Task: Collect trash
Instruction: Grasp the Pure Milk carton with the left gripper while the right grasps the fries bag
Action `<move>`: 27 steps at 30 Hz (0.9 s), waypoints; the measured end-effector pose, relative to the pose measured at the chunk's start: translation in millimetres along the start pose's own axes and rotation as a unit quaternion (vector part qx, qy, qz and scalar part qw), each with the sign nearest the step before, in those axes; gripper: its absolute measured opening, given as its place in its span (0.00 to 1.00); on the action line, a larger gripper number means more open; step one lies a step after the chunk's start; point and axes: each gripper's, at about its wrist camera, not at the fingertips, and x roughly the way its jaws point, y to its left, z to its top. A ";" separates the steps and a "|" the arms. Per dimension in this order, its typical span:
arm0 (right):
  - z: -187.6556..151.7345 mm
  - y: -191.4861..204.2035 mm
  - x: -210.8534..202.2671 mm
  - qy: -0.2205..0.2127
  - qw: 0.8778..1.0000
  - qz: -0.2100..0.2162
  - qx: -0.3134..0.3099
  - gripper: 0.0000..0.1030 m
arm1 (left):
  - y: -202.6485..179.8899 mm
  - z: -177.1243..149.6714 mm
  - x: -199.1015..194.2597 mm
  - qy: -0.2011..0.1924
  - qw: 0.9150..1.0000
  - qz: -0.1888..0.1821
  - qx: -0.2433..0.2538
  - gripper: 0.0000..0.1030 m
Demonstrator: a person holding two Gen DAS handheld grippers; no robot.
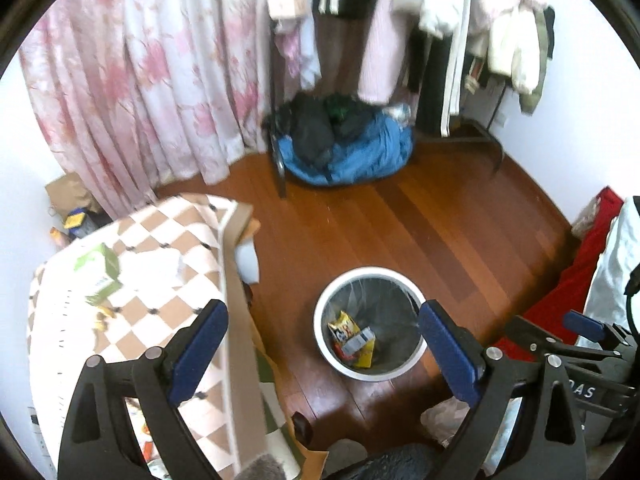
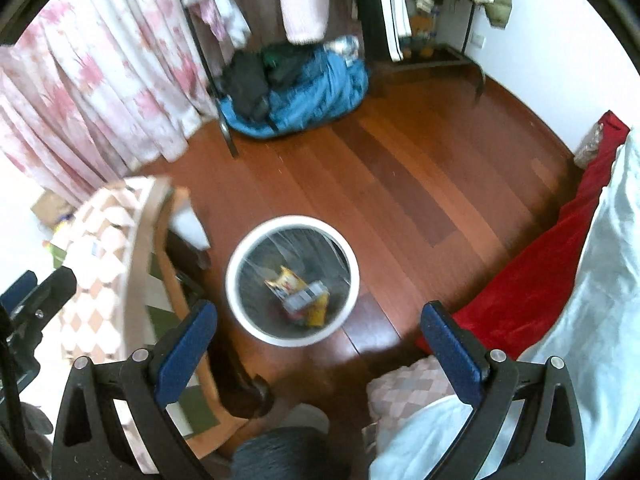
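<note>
Each claw [image 1: 322, 338] [image 2: 316, 342] has 2 black arms, blue pads and silver screws.

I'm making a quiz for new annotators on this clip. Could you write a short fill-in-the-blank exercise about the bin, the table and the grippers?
1. The white-rimmed trash bin stands on the wooden ____.
2. Both the left gripper and the right gripper have their jaws ____, holding nothing.
3. The green carton lies on the ____ tablecloth.
4. The yellow wrappers lie ____ the bin.

Missing words: floor; open; checkered; inside
</note>
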 end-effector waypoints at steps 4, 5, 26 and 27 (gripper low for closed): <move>-10.0 21.1 -40.5 -0.022 0.999 0.030 -0.004 1.00 | 23.7 -6.9 -38.0 -0.026 1.000 0.005 -0.014 0.95; -14.3 28.9 -48.2 -0.025 0.999 0.037 -0.007 1.00 | 34.1 -11.6 -49.0 -0.032 0.999 0.012 -0.017 0.95; -222.8 233.2 63.3 0.191 0.967 0.129 -0.107 1.00 | 227.3 -235.2 2.9 0.164 0.981 0.087 -0.062 0.95; -223.7 234.1 69.7 0.197 0.966 0.123 -0.111 1.00 | 226.0 -237.4 7.8 0.171 0.981 0.078 -0.049 0.95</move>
